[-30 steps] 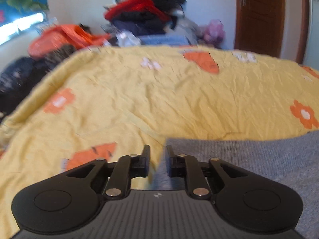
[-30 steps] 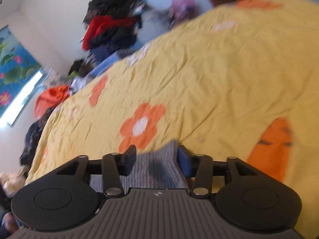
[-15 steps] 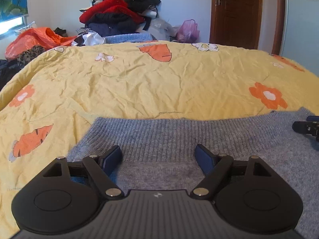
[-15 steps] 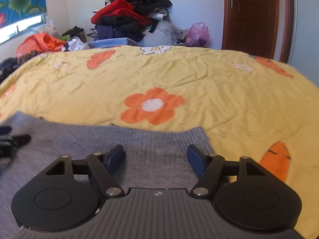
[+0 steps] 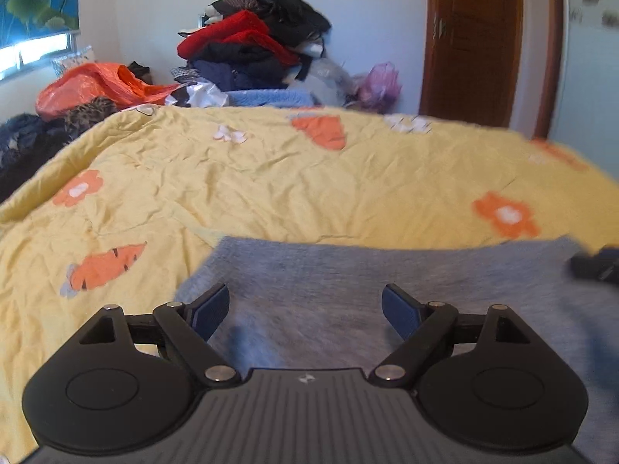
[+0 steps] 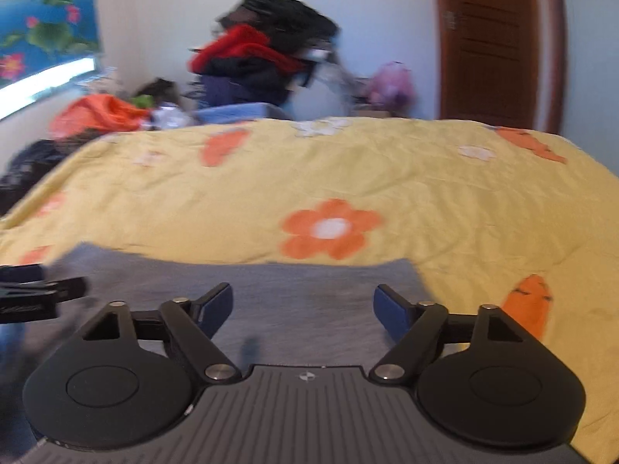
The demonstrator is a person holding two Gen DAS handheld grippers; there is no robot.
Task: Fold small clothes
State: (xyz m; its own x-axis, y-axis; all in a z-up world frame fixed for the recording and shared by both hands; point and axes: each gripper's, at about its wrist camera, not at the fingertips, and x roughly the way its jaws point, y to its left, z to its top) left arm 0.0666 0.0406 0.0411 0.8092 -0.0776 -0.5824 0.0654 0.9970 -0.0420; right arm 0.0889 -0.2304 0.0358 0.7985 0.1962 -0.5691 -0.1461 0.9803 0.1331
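Grey knit garment (image 5: 387, 282) lies flat at the bed's near edge on the yellow flowered cover (image 5: 309, 181), its far hem straight. Left gripper (image 5: 305, 307) and right gripper (image 6: 303, 307) stand over it, jaws just opened wide, gripping nothing. Open cover beyond runs to the far edge. No legible writing.

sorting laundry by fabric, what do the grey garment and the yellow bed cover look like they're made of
Grey garment: looks like a soft knit, probably wool or acrylic; matte, slightly fuzzy surface, though blur hides the stitches.

Yellow bed cover: looks like thin woven cotton or a cotton blend; matte, with many fine creases and flat printed orange flowers and carrots. The exact fibre of either cannot be told from the look alone.
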